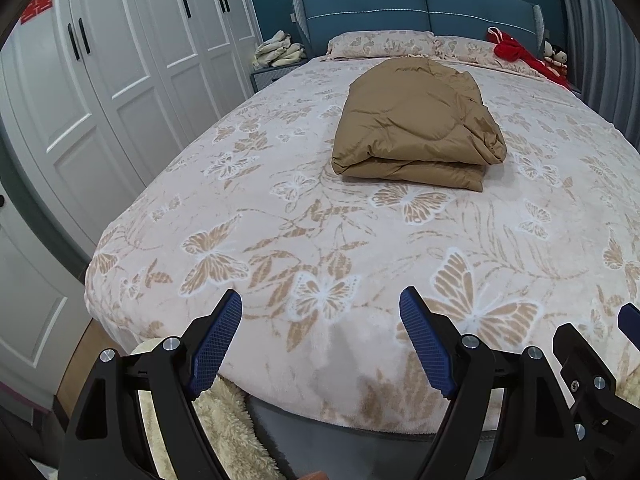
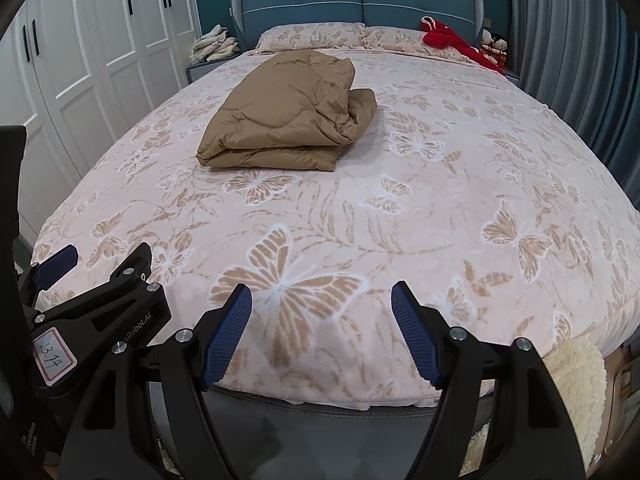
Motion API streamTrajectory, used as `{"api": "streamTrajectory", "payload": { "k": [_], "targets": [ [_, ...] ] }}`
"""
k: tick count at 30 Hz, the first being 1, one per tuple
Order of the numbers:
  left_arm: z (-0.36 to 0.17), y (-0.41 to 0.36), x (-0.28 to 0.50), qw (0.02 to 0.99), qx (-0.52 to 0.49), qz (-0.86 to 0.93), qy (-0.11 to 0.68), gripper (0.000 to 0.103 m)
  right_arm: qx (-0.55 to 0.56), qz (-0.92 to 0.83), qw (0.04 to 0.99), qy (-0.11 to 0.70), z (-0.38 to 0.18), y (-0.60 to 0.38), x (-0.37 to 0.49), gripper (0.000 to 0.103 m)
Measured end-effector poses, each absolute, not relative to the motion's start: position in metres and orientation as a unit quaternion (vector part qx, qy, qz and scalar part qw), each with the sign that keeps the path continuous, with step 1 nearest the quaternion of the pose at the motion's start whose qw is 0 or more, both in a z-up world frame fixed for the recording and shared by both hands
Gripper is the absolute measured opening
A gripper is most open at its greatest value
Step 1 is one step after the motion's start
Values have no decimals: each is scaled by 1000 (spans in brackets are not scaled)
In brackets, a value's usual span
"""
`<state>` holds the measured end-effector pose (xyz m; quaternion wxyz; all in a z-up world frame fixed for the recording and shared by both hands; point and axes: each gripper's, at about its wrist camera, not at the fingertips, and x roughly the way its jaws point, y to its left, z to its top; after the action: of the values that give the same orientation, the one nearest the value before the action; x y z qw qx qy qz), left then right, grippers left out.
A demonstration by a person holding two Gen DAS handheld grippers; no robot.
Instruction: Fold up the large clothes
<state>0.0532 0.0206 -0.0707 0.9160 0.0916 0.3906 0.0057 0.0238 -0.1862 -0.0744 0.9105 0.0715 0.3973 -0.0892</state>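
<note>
Coat (image 1: 416, 120) folded, lying mid-bed (image 1: 280, 220), well apart from both grippers. Left gripper (image 1: 320, 344) and right gripper (image 2: 320, 336) wide open, holding nothing. Folding probably done; maybe tidy next.

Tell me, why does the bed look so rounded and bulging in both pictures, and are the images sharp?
Left wrist view: the fisheye lens bows the bed and wardrobe doors, with dark corners; the brown folded garment is sharp under soft, even light. Right wrist view: same bulge, curtain curved; the open right gripper is crisp, with no glare or blur.
</note>
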Motion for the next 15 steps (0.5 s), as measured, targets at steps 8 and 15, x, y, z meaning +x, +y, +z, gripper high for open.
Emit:
{"api": "streamTrajectory", "payload": {
  "k": [8,15],
  "targets": [
    [-71,21,53,916,92,6,390,79,71,-88,911,397,-74,-187,24,70],
    [-71,21,54,916,92,4,390,79,71,-88,911,397,-75,-188,23,69]
  ]
}}
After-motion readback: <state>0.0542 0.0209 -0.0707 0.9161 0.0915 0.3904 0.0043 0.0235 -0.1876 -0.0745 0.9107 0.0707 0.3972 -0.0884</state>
